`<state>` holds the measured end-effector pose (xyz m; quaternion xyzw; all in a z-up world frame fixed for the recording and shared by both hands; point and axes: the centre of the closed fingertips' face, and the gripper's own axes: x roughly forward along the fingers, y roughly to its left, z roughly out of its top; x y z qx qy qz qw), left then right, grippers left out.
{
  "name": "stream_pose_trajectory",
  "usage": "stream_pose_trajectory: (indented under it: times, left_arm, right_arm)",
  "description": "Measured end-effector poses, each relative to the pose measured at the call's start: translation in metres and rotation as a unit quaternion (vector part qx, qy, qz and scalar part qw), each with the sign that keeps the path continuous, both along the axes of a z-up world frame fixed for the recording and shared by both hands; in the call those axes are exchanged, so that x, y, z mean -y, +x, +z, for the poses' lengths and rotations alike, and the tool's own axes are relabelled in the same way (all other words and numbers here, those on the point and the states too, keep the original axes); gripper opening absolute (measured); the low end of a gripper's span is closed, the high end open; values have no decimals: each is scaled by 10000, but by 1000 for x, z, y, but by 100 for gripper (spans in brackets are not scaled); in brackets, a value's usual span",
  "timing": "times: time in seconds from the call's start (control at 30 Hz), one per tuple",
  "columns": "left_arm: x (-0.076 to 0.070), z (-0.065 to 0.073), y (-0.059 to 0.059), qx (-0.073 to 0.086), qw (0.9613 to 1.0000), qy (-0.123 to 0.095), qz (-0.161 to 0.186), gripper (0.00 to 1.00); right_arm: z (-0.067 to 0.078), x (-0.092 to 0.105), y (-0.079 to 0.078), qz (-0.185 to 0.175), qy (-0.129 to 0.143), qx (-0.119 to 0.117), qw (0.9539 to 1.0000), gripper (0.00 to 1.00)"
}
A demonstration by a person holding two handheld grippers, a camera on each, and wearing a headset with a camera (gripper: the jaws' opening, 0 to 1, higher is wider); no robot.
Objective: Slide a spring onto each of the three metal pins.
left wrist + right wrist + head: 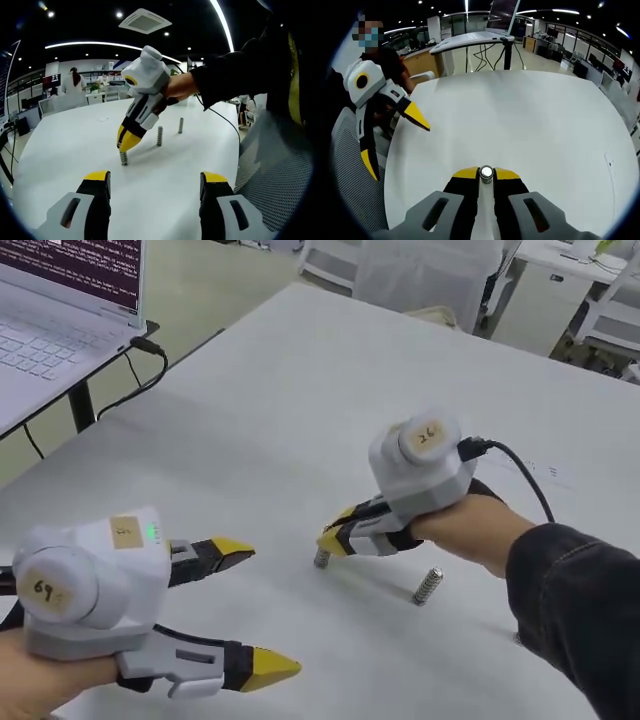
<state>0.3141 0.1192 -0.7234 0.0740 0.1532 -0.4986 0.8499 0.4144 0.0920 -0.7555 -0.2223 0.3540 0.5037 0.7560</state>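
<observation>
Well clear of table [300, 390] edges, right gripper [332, 540] jaws clamp a spring [321, 559]; left gripper [156, 177] jaws gape apart.

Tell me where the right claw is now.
In the head view, right of centre, the right claw pinches a spring-wrapped pin, left of another spring.

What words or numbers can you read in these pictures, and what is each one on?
"26", handwritten on a round sticker on the right tongs.
"69", handwritten on a round label on the left tongs.
Laptop screen: lines of text, too small to read.
Square tag on the left tongs: mark too faint to read.
</observation>
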Motion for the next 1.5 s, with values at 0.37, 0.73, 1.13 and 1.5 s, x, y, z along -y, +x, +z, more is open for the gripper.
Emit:
stream_pose_trajectory:
  times: [0.37,0.73,1.13,1.5]
  left_arm:
    - [0,-1,1,-15,10000,-14,13,69]
    - [2,0,1,-17,10000,-8,-7,69]
    - [2,0,0,-22,10000,-7,-8,69]
    - [3,1,0,-19,10000,-5,-27,70]
  right_arm:
    - [-6,1,-1,1,-21,-36,10000,8]
    - [-6,1,-2,19,-39,-51,10000,8]
    - [-6,3,-1,-18,-61,-18,10000,18]
    - [-3,4,-1,-39,21,54,10000,39]
